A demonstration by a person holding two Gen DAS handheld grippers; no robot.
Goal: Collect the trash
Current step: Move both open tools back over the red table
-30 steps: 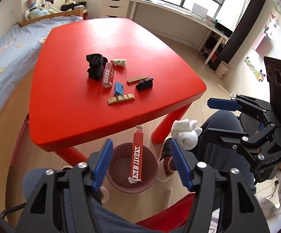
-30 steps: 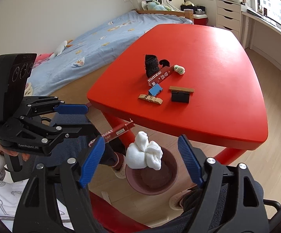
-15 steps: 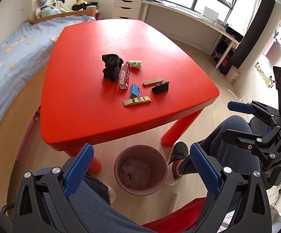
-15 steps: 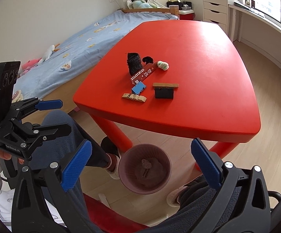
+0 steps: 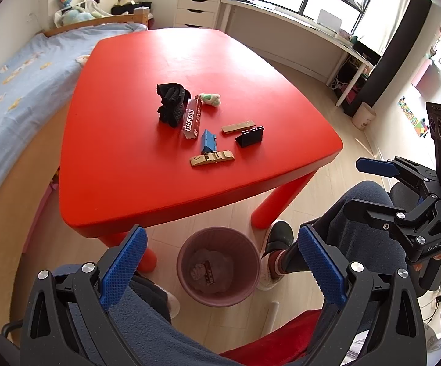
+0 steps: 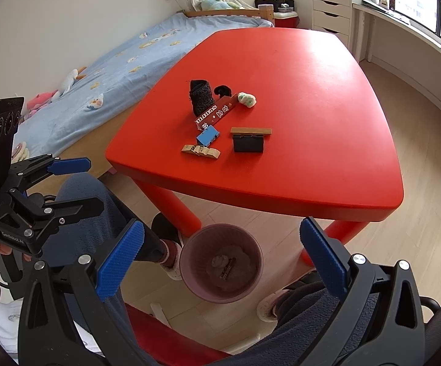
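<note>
Both the left hand-held gripper (image 5: pixel 219 270) and the right hand-held gripper (image 6: pixel 219 257) hang released and empty above the bin (image 5: pixel 219 296), which holds scraps. Remaining trash (image 5: pixel 193 119) lies on the counter (image 5: pixel 129 152); next comes reaching there for another piece.

one red table (image 5: pixel 123 128), one bin (image 5: pixel 219 296), two tongs (image 5: pixel 220 270)

- Read "SURPER" in white letters on the long red box (image 5: pixel 192 119) lying on the red table (image 5: pixel 123 158).
- Saw "GenRobot.AI" printed in white on the black body of the left gripper (image 6: pixel 68 186), in the right wrist view.
- Print on the red wrapper (image 6: pixel 227 271) inside the bin (image 6: pixel 190 277) too small to read.
</note>
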